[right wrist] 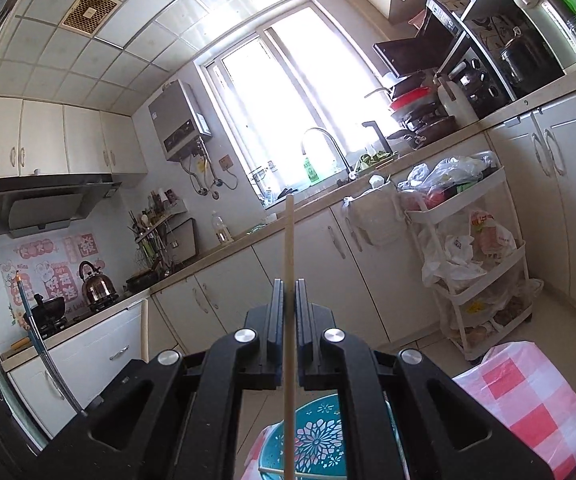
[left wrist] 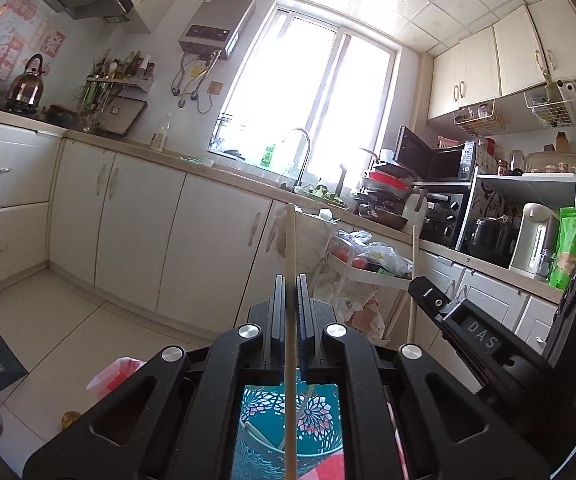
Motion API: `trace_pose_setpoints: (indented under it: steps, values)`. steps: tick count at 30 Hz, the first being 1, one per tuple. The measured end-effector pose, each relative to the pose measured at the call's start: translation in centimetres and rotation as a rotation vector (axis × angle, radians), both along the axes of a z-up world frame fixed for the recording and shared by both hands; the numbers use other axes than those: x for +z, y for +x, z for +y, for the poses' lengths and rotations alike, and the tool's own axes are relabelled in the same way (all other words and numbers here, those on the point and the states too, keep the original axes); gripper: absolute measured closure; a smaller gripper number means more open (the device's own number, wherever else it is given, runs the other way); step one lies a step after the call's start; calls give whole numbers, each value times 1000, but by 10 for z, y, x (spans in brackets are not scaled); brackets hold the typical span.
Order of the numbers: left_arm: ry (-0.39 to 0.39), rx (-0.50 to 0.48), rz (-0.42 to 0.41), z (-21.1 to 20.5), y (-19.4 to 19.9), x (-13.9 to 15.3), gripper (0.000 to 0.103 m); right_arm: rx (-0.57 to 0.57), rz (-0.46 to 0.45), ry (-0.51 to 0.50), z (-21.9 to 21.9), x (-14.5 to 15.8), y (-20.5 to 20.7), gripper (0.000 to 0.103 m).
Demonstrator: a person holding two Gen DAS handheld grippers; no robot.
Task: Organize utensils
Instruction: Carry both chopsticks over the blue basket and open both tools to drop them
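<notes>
Left gripper (left wrist: 290, 280): jaws pinch a slim, round wooden chopstick (left wrist: 290, 248), upright. Right gripper (right wrist: 289, 284): jaws likewise pinch a pale stick (right wrist: 289, 240). Below both, a teal perforated floral basket (right wrist: 320, 440) on pink-checked cloth (right wrist: 528, 400).

Both wrist views look level across the kitchen from just above a teal holder (left wrist: 288, 432), far from the window (left wrist: 308, 92) and sink tap (right wrist: 324, 148) they share (right view tilted).

Two pale wooden chopsticks stand upright, one chopstick (left wrist: 290, 320) clamped in the left gripper (left wrist: 290, 280), the other chopstick (right wrist: 288, 300) in the right gripper (right wrist: 289, 284), above a teal flower-patterned holder (right wrist: 320, 440).
</notes>
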State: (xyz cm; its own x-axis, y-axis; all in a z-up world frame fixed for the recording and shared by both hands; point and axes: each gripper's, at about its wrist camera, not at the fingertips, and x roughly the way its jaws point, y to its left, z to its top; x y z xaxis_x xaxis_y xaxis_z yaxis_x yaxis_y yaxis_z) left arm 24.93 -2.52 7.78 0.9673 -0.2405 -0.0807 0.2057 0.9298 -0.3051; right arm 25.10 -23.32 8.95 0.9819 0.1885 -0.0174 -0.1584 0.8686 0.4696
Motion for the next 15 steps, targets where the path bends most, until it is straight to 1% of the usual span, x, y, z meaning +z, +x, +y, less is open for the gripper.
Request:
trace_pose_setpoints:
  steps: [7, 15]
  values:
    - [-4, 7, 18, -13, 36, -14, 98, -25, 48, 3, -4, -25, 38, 97]
    - [-5, 17, 53, -26, 71, -40, 98, -40, 95, -21, -5, -53, 61, 97]
